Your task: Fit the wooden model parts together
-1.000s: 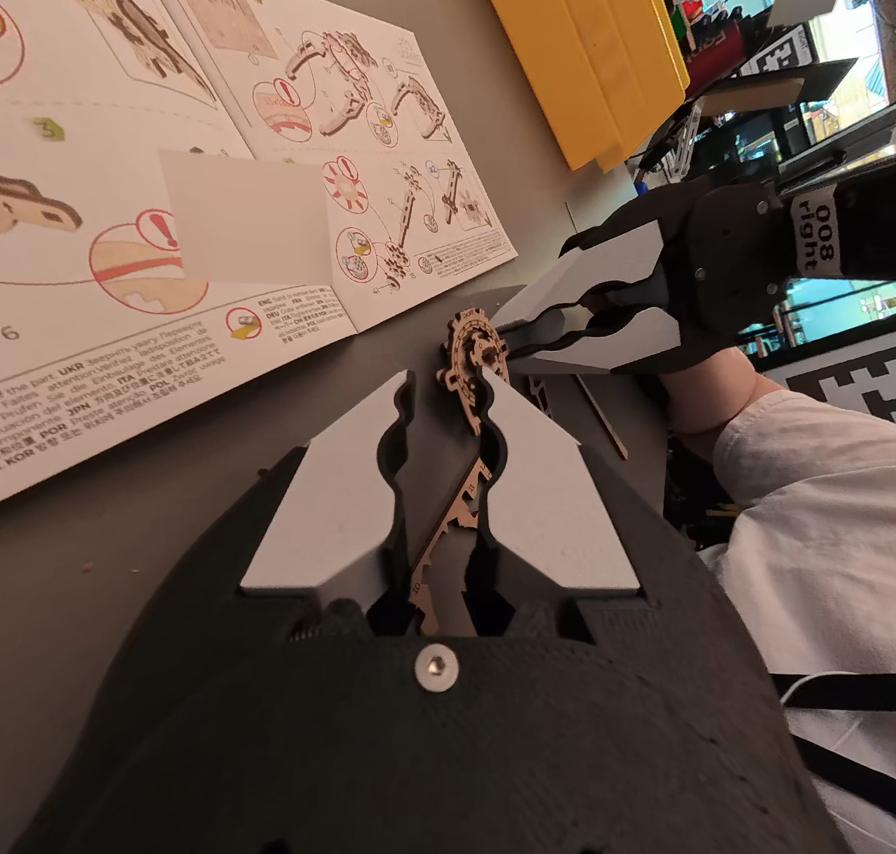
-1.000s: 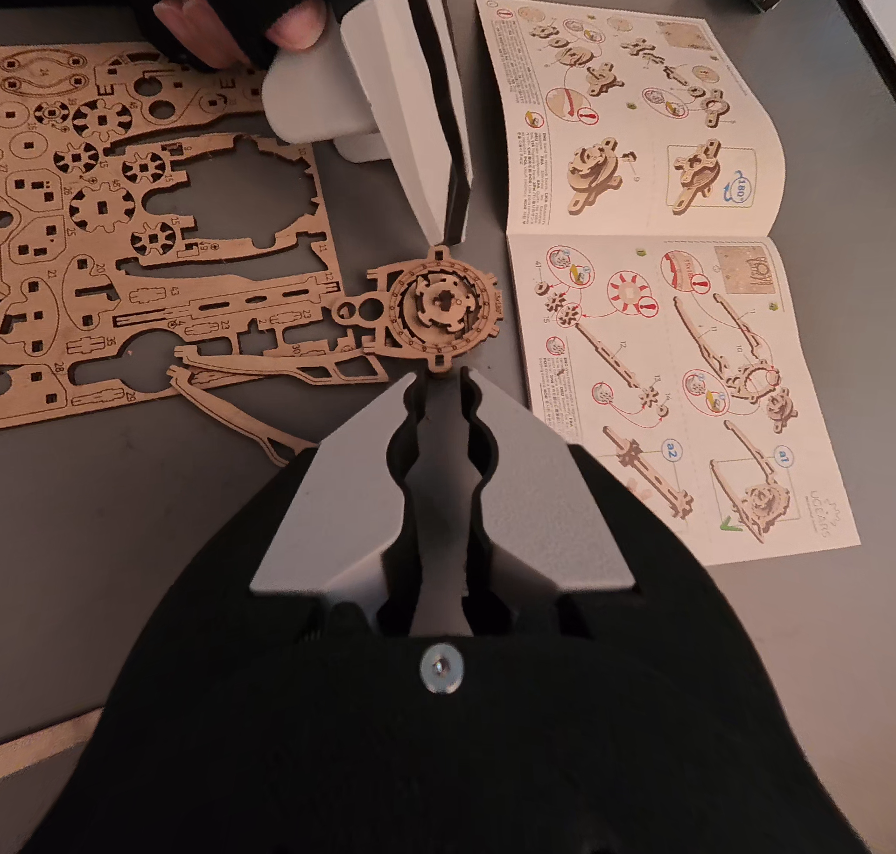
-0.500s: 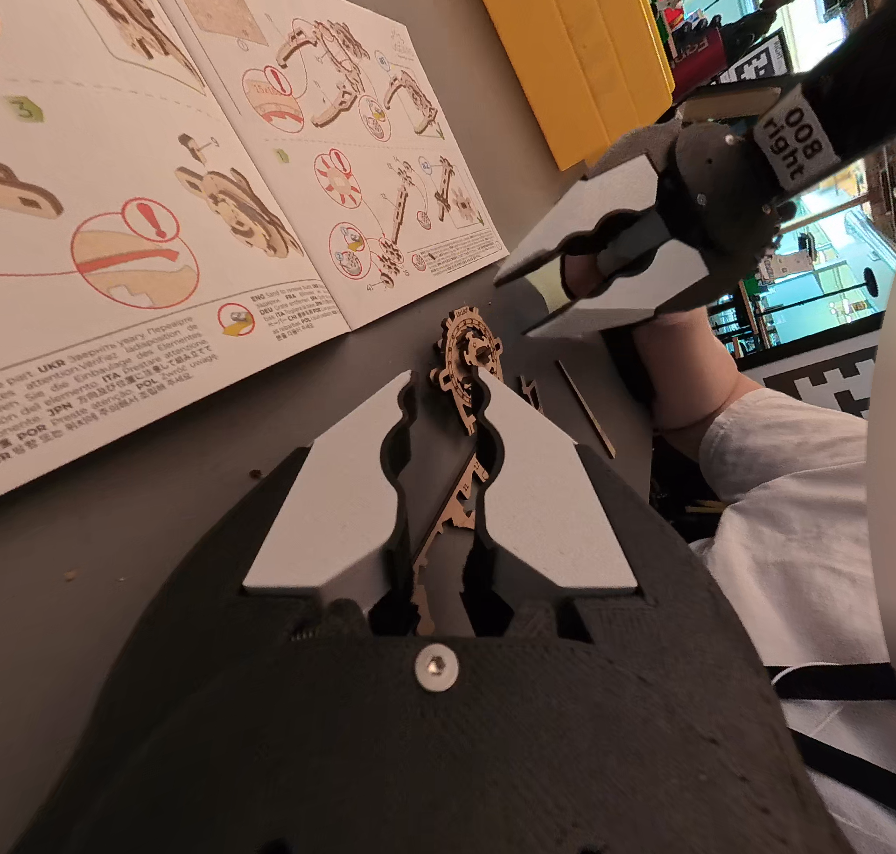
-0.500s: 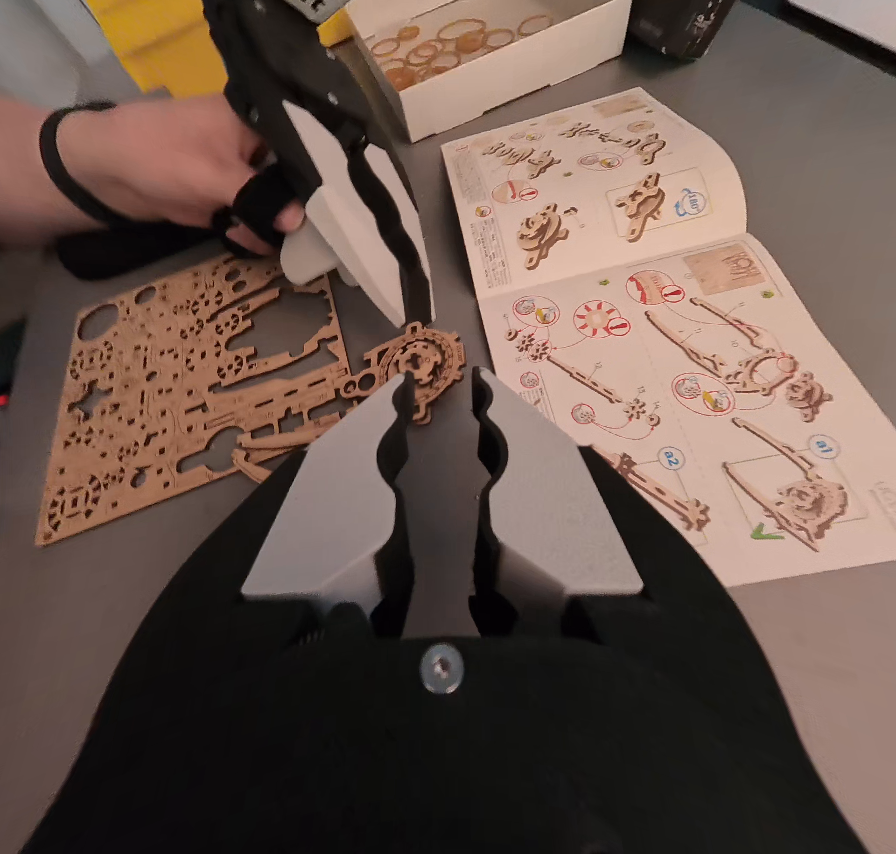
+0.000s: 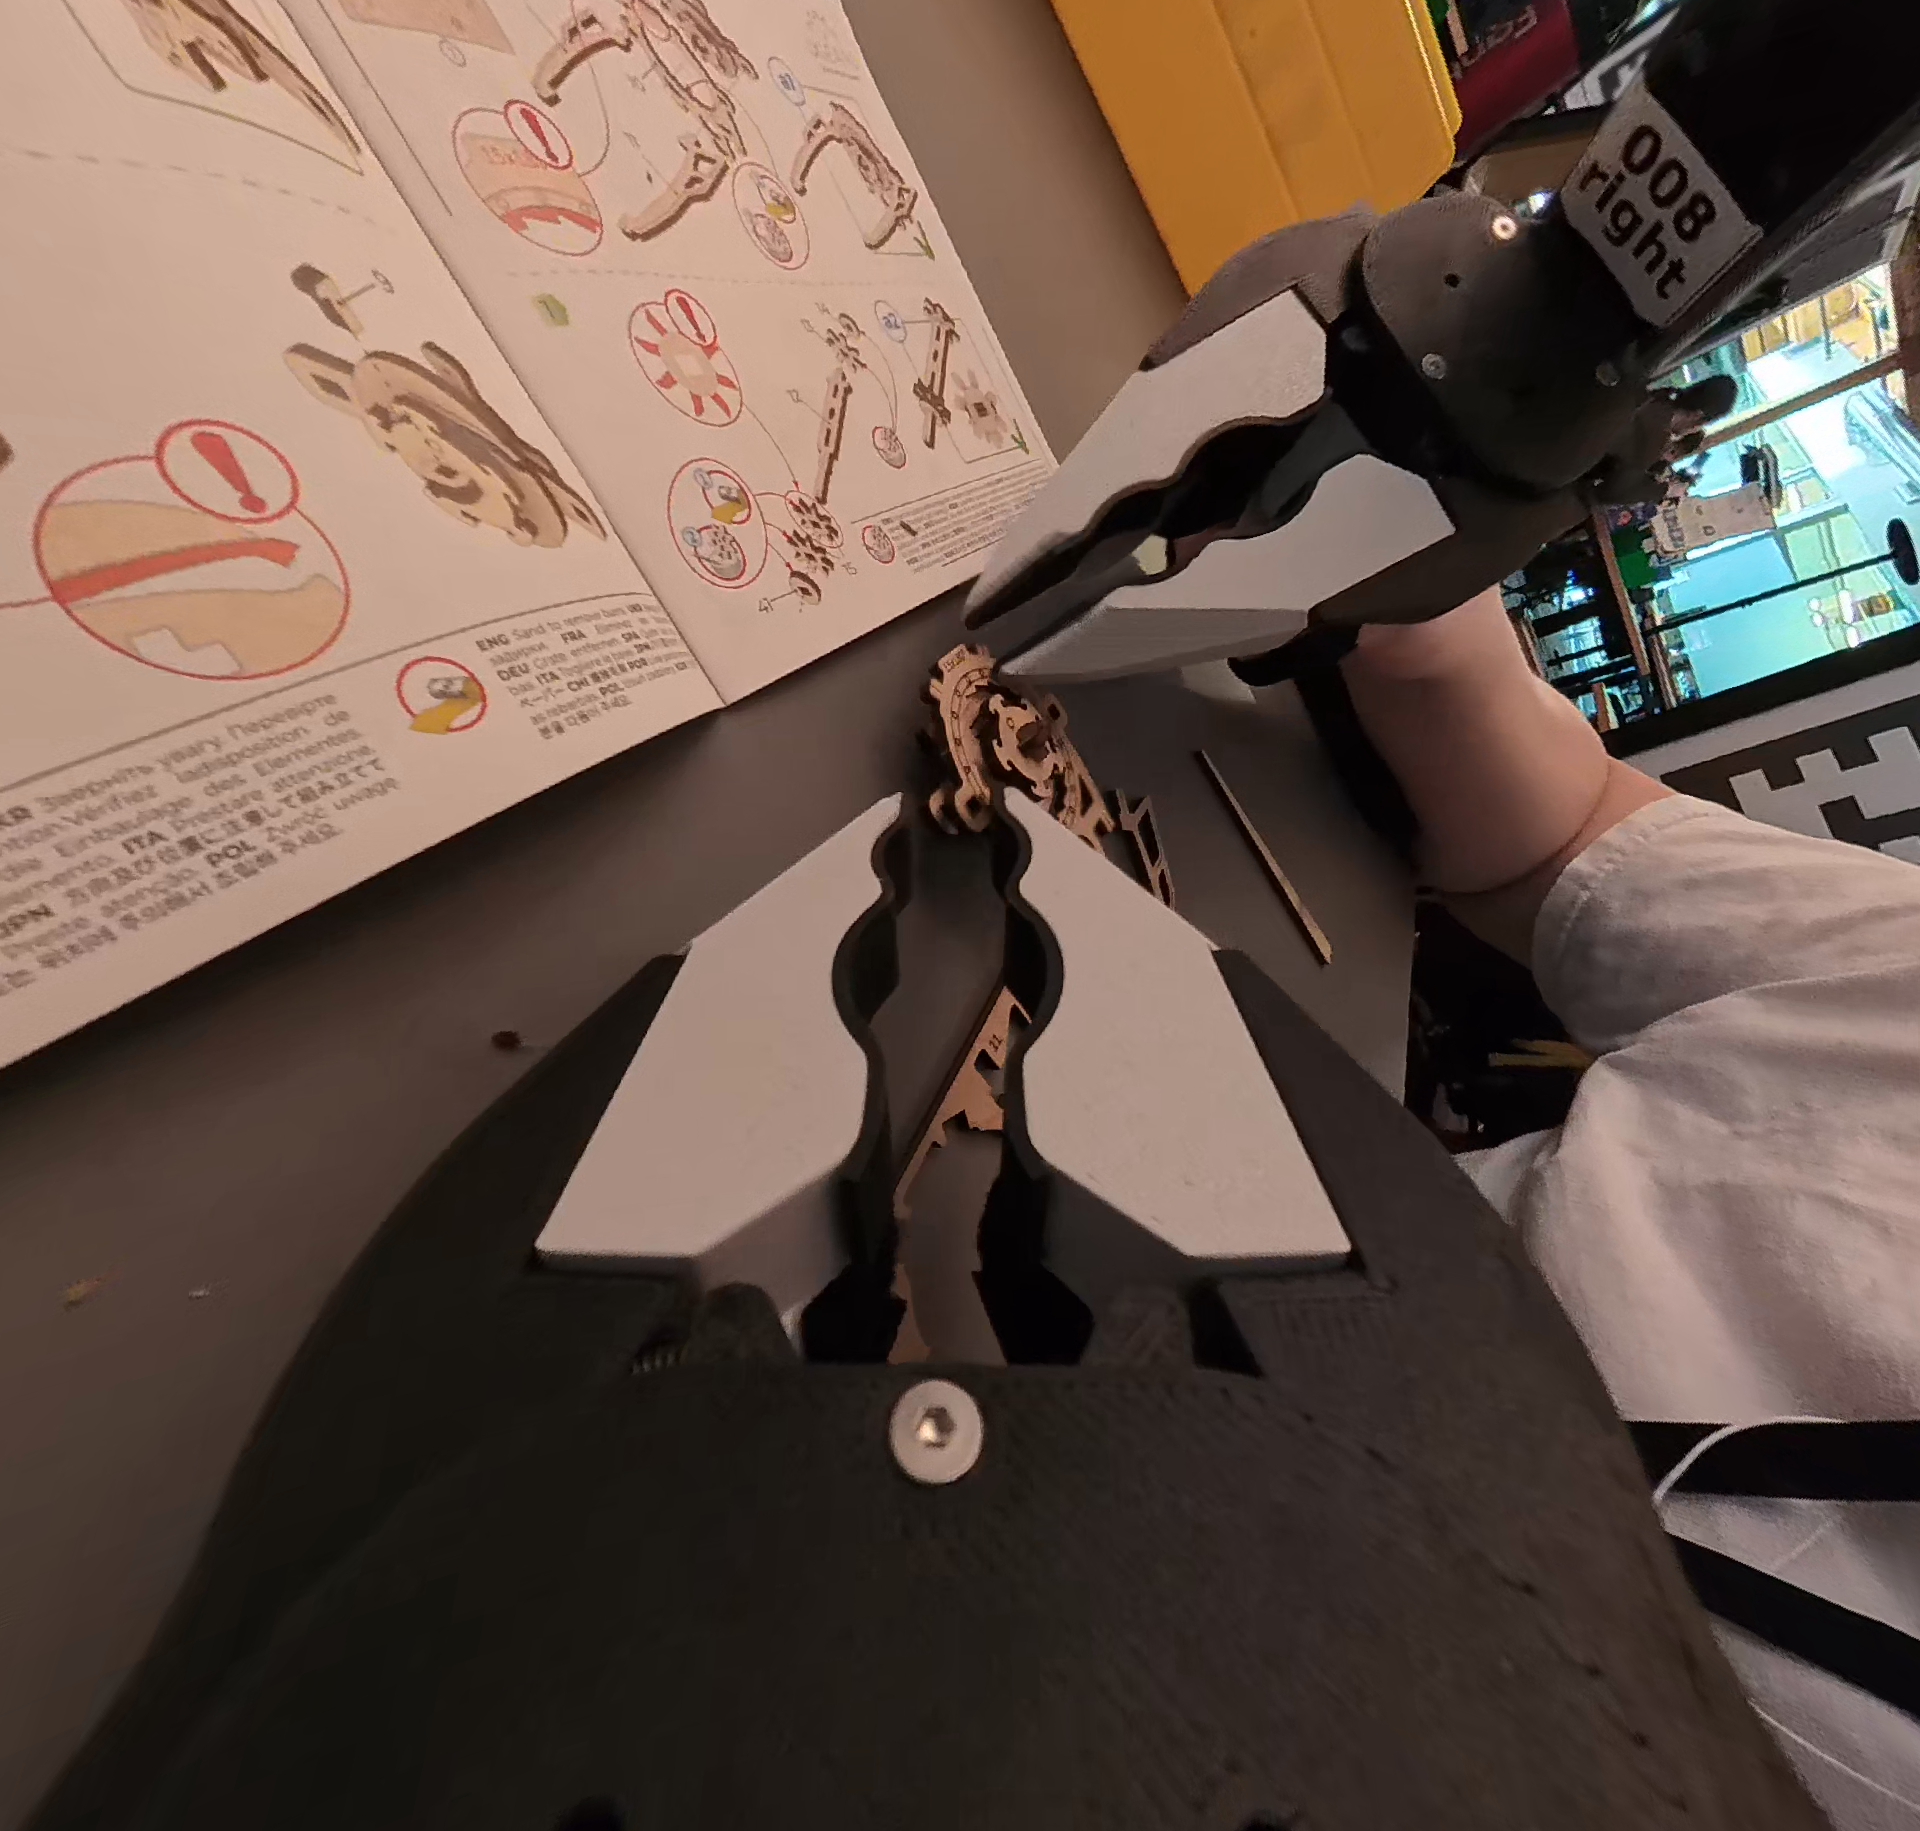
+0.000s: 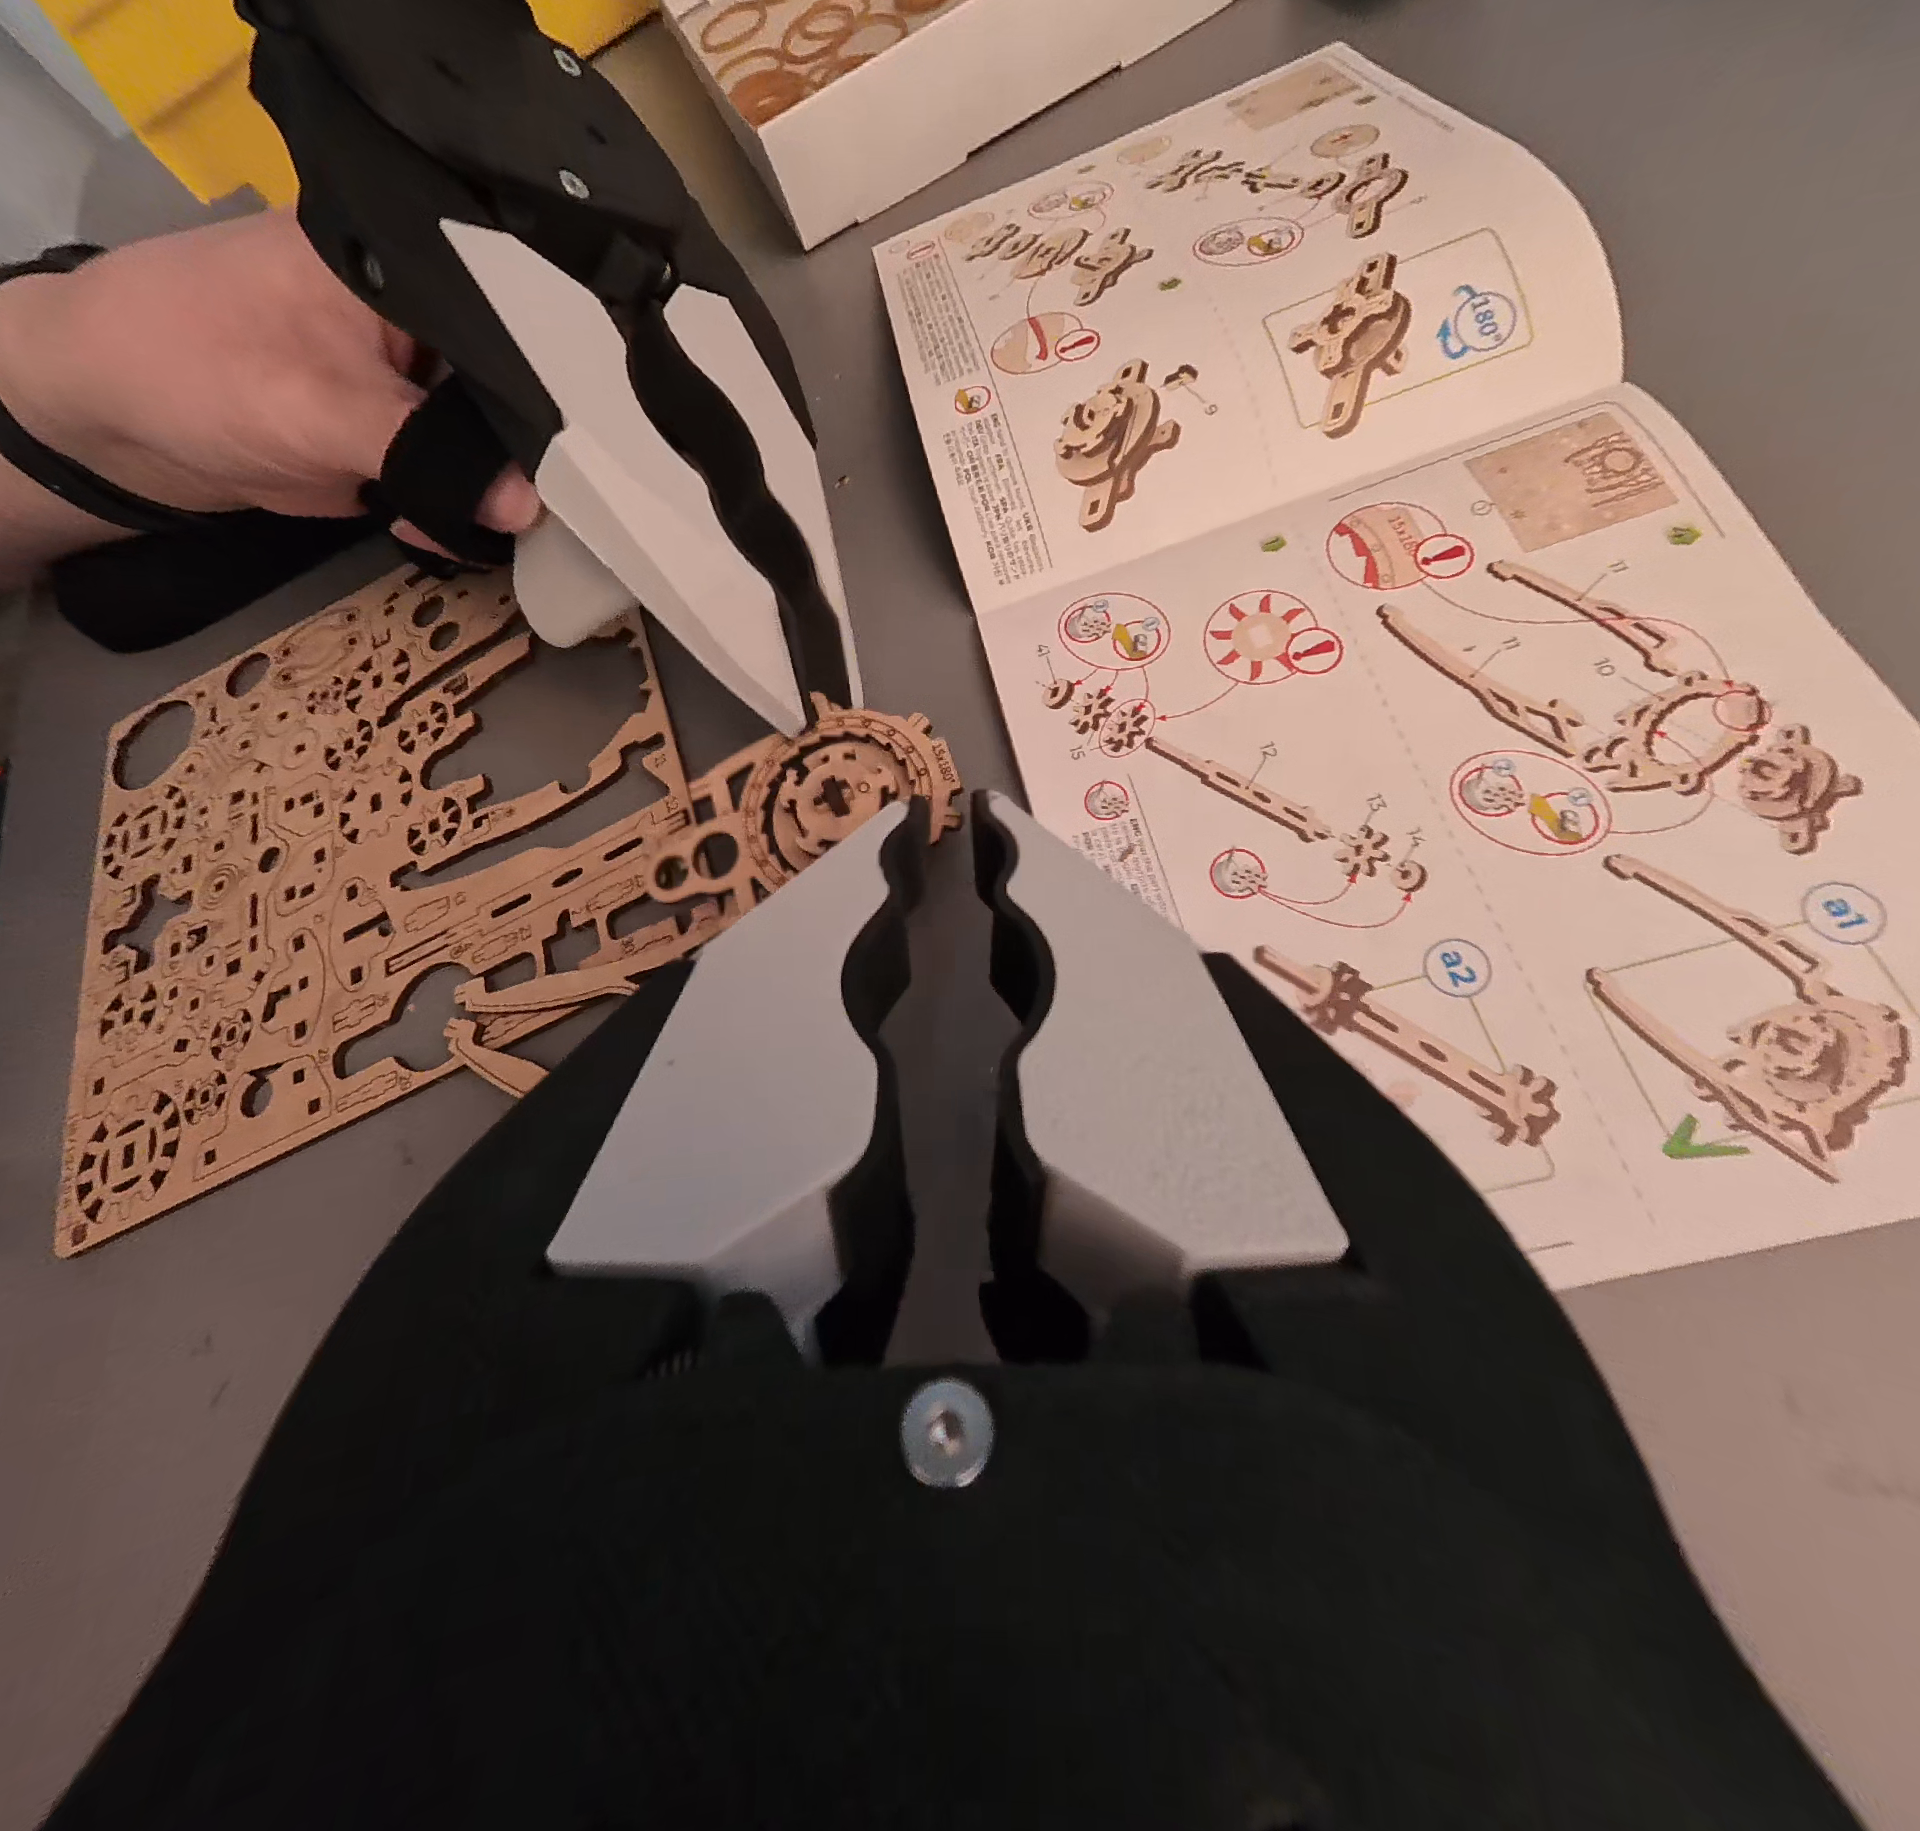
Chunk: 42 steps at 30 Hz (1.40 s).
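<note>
Right wrist view has the grey table (image 6: 1714, 1469) filling most of the shot, with the open booklet (image 6: 1455, 638) spread out on the right side and the cut-out wooden sheet (image 6: 312, 898) lying flat on the left. A white box (image 6: 935, 140) of rubber rings sits at the back, next to a yellow bin (image 6: 125, 88).

Right gripper (image 6: 940, 805) has its fingers at a narrow gap with nothing between them, tips just beside the rim of the gear assembly (image 6: 831, 794). That assembly sits at the sheet's right edge, between sheet and booklet. Can't tell if the tips actually touch it.

Left gripper (image 6: 821, 711) comes down from the upper left, tips right on the far rim of the gear assembly. In the left wrist view its fingers (image 5: 1143, 1002) are slightly apart, the wooden arm (image 5: 966, 1085) running between them, so whether it's actually clamped I can't tell. The gear assembly (image 5: 997, 742) sits just past the tips, the right gripper (image 5: 987, 638) right above it.
</note>
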### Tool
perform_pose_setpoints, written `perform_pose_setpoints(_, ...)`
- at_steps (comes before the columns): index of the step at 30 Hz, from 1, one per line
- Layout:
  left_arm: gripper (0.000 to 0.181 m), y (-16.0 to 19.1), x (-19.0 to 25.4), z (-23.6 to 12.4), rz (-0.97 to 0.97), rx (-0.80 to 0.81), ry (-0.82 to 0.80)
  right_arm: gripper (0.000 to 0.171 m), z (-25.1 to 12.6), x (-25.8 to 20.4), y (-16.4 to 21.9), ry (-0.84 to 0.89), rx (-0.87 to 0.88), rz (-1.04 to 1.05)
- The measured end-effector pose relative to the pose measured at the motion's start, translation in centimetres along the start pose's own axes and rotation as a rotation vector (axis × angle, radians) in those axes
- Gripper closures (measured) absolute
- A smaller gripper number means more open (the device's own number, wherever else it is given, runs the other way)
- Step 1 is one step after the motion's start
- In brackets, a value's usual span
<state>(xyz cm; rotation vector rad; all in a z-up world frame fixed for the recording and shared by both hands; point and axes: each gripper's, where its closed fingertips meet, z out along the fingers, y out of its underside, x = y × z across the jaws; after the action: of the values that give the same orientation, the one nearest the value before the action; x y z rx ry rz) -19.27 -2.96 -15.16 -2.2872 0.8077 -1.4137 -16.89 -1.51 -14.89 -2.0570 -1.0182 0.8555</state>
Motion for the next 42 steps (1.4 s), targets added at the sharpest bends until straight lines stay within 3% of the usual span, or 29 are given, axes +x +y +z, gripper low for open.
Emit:
perform_pose_setpoints(26,0.173,0.1,0.2,0.1,-0.009,-0.01,0.021,0.156,-0.2,-0.2,0.2,-0.105,0.012,0.147)
perform_pose_setpoints(42,0.16,-0.3,0.3,-0.5,-0.02,0.018,0.048,0.143,-1.2,-1.0,2.1,-0.139,-0.083,0.004)
